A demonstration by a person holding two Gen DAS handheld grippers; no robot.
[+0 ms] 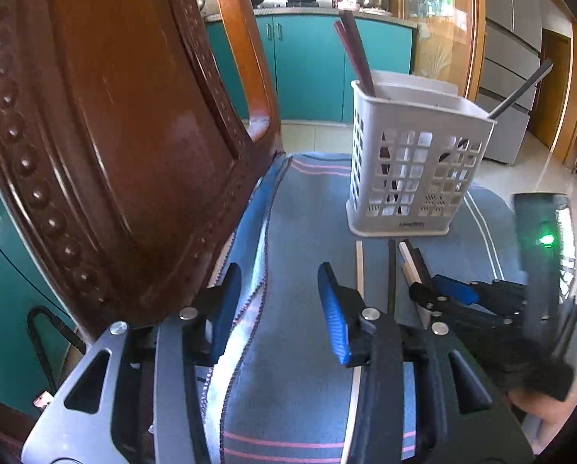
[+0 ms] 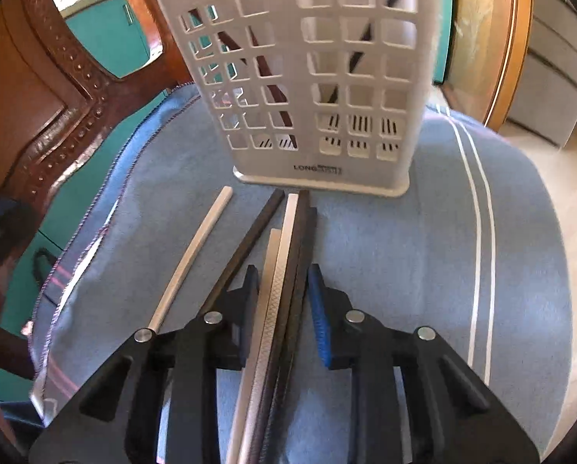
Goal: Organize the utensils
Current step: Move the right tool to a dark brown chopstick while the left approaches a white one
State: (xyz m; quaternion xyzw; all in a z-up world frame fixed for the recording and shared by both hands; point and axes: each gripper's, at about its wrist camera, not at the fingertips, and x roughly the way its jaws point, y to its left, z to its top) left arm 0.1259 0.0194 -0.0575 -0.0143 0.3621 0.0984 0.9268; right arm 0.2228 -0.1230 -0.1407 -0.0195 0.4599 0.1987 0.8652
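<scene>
A white slotted utensil basket [image 1: 416,162] [image 2: 307,77] stands on a blue towel [image 1: 311,232] [image 2: 385,270]. It holds red-brown chopsticks [image 1: 354,54] on its left side and a dark chopstick [image 1: 520,96] on its right. Several white and black chopsticks [image 2: 284,255] lie on the towel in front of it. My right gripper [image 2: 282,290] is open, its pads on either side of that bundle; it also shows in the left wrist view [image 1: 439,294]. My left gripper [image 1: 278,297] is open and empty over the towel, left of a white chopstick [image 1: 360,266].
A carved wooden chair back [image 1: 114,135] [image 2: 56,89] rises close on the left. A lone white chopstick [image 2: 195,255] lies left of the bundle. Teal cabinets [image 1: 307,65] with pots stand behind. The towel's edge drops to a tiled floor [image 2: 559,162] on the right.
</scene>
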